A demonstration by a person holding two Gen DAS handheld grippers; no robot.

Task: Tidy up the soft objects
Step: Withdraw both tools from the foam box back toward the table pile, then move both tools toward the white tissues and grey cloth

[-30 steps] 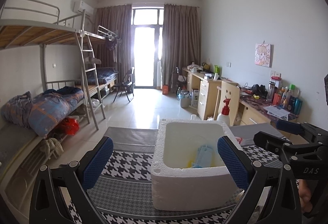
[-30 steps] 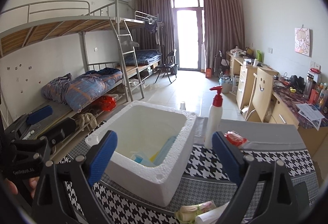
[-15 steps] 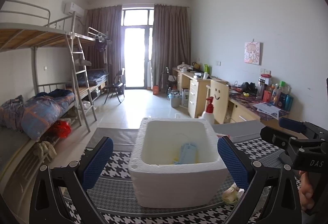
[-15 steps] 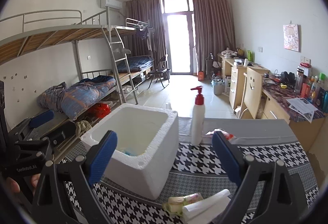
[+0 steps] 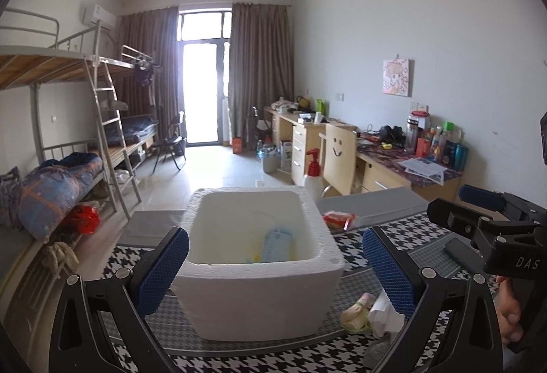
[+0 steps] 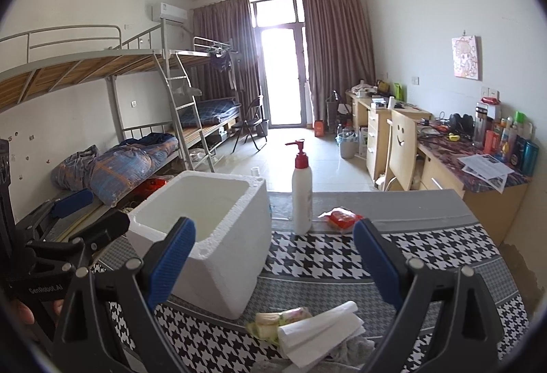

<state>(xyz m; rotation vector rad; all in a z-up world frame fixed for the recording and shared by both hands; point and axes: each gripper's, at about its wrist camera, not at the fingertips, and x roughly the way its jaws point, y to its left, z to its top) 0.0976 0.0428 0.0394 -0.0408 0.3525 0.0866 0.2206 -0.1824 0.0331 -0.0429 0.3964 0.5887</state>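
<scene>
At the near edge of the tabletop (image 6: 427,257), just ahead of the right gripper (image 6: 273,257), lies a loose pile: a folded white paper towel (image 6: 319,332), a small rolled cloth in pale yellow and pink (image 6: 280,318) touching it, and a grey rag (image 6: 355,347) underneath. All look light and limp, so they will sag and may slip free if pinched at a corner; I would take each across its thickest fold. Both grippers stand with jaws wide apart and empty, the left gripper (image 5: 273,267) facing the white foam box (image 5: 259,253). That box sits left of the pile toward the middle, with a blue item (image 5: 277,243) already inside. Foam dents easily, so drop things in. Farther back stand a pump bottle (image 6: 301,195) and a red packet (image 6: 340,217), near the far edge.
</scene>
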